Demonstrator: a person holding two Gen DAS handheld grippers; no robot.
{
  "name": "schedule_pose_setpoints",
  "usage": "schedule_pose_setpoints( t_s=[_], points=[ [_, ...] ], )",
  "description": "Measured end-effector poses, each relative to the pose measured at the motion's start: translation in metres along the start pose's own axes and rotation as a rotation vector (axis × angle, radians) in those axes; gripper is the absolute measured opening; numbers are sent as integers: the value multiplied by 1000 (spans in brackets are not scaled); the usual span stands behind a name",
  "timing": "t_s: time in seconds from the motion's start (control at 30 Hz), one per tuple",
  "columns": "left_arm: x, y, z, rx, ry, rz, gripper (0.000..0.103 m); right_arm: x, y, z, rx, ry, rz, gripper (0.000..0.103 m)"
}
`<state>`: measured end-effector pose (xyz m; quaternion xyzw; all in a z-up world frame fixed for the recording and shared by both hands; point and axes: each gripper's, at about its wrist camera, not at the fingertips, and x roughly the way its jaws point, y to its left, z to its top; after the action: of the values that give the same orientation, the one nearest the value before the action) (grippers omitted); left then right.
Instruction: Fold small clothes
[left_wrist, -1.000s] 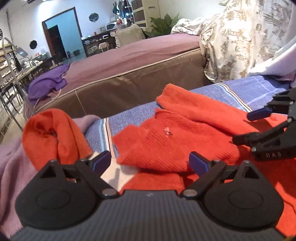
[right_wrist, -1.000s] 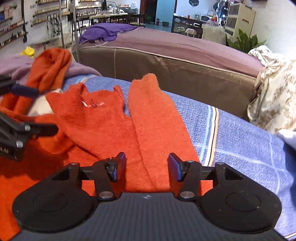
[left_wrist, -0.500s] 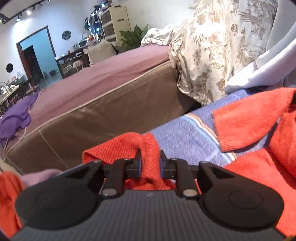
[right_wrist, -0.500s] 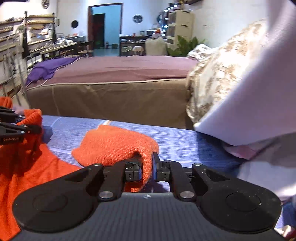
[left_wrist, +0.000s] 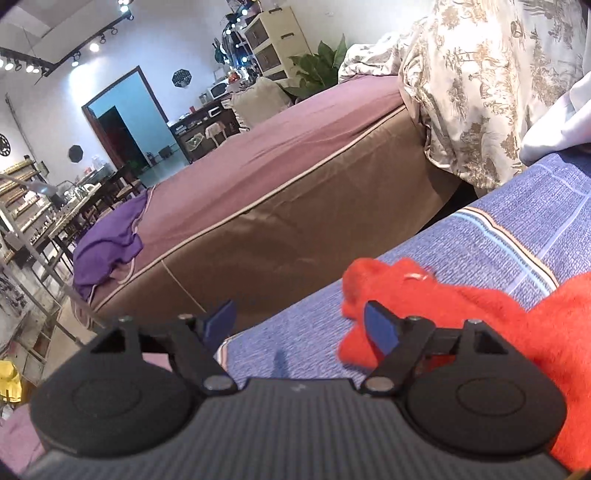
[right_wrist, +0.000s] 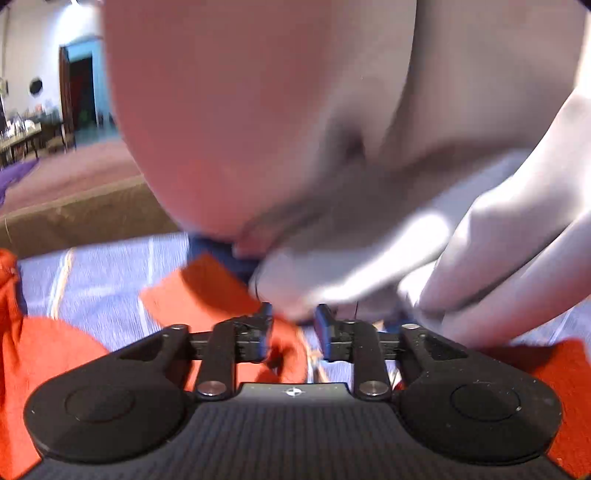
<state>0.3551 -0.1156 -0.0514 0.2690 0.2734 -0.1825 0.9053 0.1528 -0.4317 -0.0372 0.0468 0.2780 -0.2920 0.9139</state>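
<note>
Orange sweater: fuzzy knit cloth, matt, napped surface. Blue bedsheet: woven cloth with fine visible weave, matt, striped. Left gripper: matt black plastic body, ribbed top panel, bright metal pivot pins, smooth blue pads. Right gripper: same matt black plastic, speckled with dust. Brown mattress: cloth with slight satin sheen, pale piping. Floral quilt: printed matt cloth. White fabric: smooth, blurred.
</note>
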Motion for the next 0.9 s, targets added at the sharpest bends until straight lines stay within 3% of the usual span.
schedule_pose_setpoints(
  t_s=[0.03,0.07,0.1,0.17,0.23,0.3,0.43,0.57,0.63,0.7,0.73,0.77,0.8,0.83,0.87,0.9],
  points=[
    [-4,13,-4,-15,12,-6,79,-11,13,0,-41,-66,47,103],
    [-6,23,-7,-29,17,-26,84,-18,27,0,-92,-114,134,103],
    [-8,32,-9,-41,15,-59,85,-22,44,3,-155,-143,274,103],
    [-10,45,-14,-27,23,-155,89,-12,85,10,-243,-117,510,103],
    [-6,43,-19,36,54,-207,89,9,131,16,-327,-54,632,103],
    [1,33,-28,139,90,-248,88,33,171,18,-416,11,704,103],
    [17,6,-48,289,95,-279,86,84,227,17,-526,196,748,69],
    [35,-8,-58,361,93,-296,87,119,256,11,-565,298,743,66],
    [37,-7,-61,341,68,-301,88,129,264,1,-591,359,778,69],
    [42,-4,-62,297,81,-322,87,131,268,-4,-597,341,779,70],
    [44,-1,-62,269,90,-346,79,130,268,-7,-583,344,784,55],
    [47,3,-61,232,106,-387,61,128,267,-7,-580,355,798,24],
    [48,7,-60,198,120,-430,50,128,265,-6,-567,382,816,9],
    [47,10,-58,173,127,-439,27,126,259,-3,-540,399,825,5],
    [46,10,-56,174,129,-414,15,124,251,1,-516,388,826,5],
    [45,9,-55,194,128,-398,15,122,239,6,-484,362,802,4]
  ],
)
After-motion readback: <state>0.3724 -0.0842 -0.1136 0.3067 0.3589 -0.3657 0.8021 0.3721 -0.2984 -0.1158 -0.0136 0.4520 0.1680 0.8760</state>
